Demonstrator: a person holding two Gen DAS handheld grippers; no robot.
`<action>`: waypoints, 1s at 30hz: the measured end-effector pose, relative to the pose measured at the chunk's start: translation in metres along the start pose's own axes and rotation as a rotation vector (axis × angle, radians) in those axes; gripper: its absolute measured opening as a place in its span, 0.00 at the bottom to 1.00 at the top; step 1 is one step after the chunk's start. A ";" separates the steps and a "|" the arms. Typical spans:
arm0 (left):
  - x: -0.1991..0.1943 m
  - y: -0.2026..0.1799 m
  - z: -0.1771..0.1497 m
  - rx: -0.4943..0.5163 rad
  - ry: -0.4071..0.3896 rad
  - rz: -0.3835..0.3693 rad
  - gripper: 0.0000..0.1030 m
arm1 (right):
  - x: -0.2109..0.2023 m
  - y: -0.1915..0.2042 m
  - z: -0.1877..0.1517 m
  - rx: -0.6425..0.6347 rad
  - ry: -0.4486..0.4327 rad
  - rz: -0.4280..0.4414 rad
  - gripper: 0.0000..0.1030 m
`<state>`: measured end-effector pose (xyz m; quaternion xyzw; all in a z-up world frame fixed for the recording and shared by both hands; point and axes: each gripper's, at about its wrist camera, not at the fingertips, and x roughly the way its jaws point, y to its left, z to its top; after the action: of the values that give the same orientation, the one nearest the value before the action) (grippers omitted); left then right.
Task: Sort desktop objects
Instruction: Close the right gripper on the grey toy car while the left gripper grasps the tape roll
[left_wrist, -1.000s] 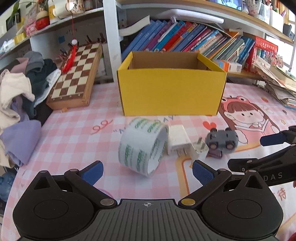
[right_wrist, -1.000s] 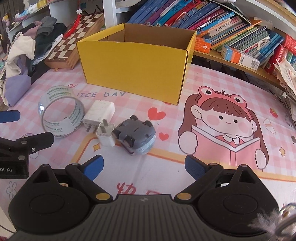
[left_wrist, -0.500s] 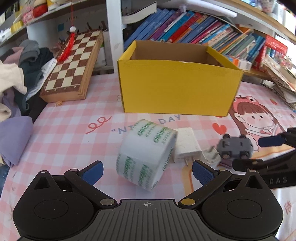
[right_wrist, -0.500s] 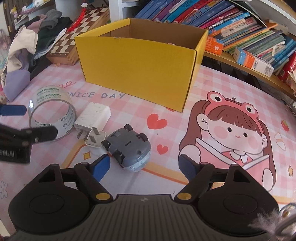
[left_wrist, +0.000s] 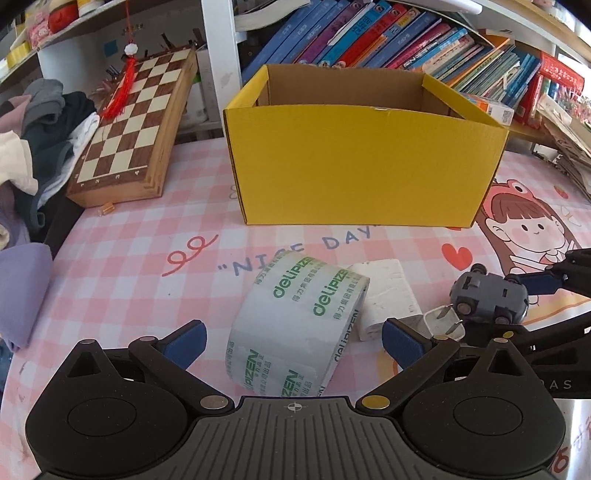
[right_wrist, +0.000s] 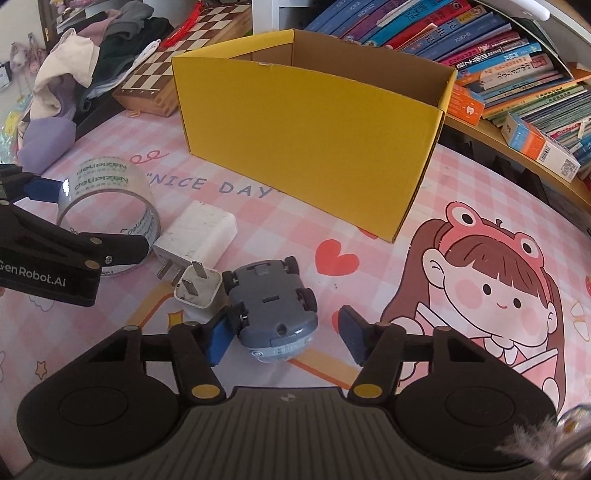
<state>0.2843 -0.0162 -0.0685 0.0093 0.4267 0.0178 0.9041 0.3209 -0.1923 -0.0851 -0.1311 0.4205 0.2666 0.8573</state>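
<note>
Right tool (right_wrist: 282, 334) closing around the upturned toy car (right_wrist: 271, 302) before the yellow box (right_wrist: 314, 147); left tool (left_wrist: 293, 341) spread astride the tape roll (left_wrist: 295, 325).

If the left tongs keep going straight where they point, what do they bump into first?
Most likely the roll of tape, lying on its side right between the open left tongs.

Bright daylight, sharp, fisheye-bent edges
</note>
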 end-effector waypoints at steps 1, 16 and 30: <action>0.000 0.001 0.000 -0.002 -0.002 -0.007 0.96 | 0.001 0.000 0.000 0.000 0.001 0.004 0.52; -0.014 0.018 -0.006 -0.111 -0.012 -0.073 0.45 | -0.016 -0.008 -0.007 0.097 -0.014 -0.017 0.38; -0.048 0.024 -0.019 -0.074 -0.056 -0.067 0.20 | -0.049 0.006 -0.021 0.152 -0.029 -0.030 0.38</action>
<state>0.2382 0.0055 -0.0427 -0.0380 0.4005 0.0030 0.9155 0.2791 -0.2136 -0.0587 -0.0681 0.4250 0.2228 0.8747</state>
